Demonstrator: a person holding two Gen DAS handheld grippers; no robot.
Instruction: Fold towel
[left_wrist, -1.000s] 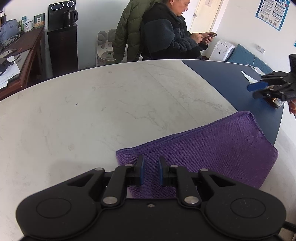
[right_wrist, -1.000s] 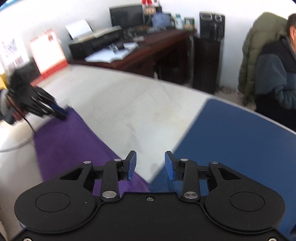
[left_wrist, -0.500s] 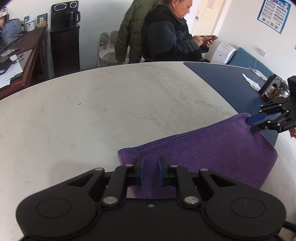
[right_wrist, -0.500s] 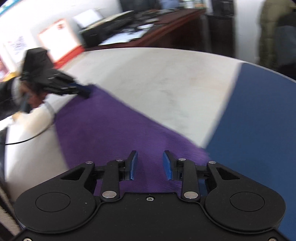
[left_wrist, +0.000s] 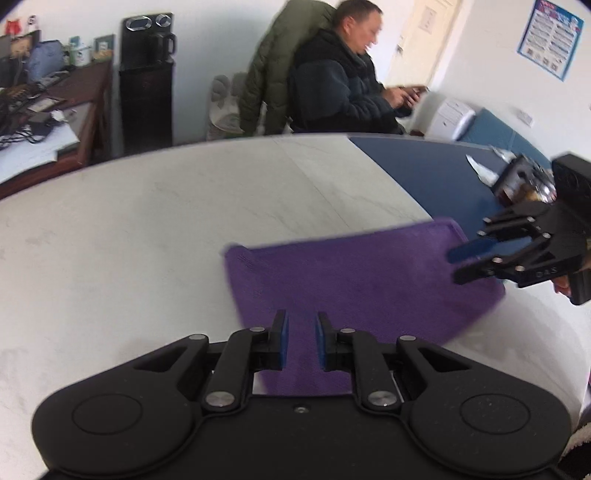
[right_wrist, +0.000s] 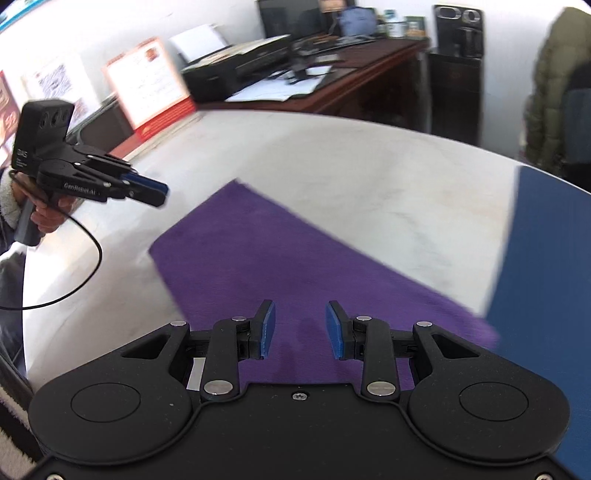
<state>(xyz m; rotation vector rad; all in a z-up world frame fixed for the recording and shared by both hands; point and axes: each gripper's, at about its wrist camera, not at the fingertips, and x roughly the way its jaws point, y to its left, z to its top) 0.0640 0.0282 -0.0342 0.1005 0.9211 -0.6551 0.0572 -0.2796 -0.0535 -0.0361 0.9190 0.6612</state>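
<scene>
Both tongs (left_wrist: 299, 341) (right_wrist: 300, 329) have lifted off the towel (left_wrist: 354, 273).

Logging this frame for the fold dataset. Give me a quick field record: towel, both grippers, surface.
towel: purple towel, lying flat in a folded rectangle, one end over the blue section
surface: white marble-look tabletop
left gripper: jaws apart, narrow gap, above the towel's near end, holding nothing
right gripper: jaws apart, wider gap, above the towel's other end, holding nothing
contact: cannot tell whether either gripper touches the cloth
</scene>
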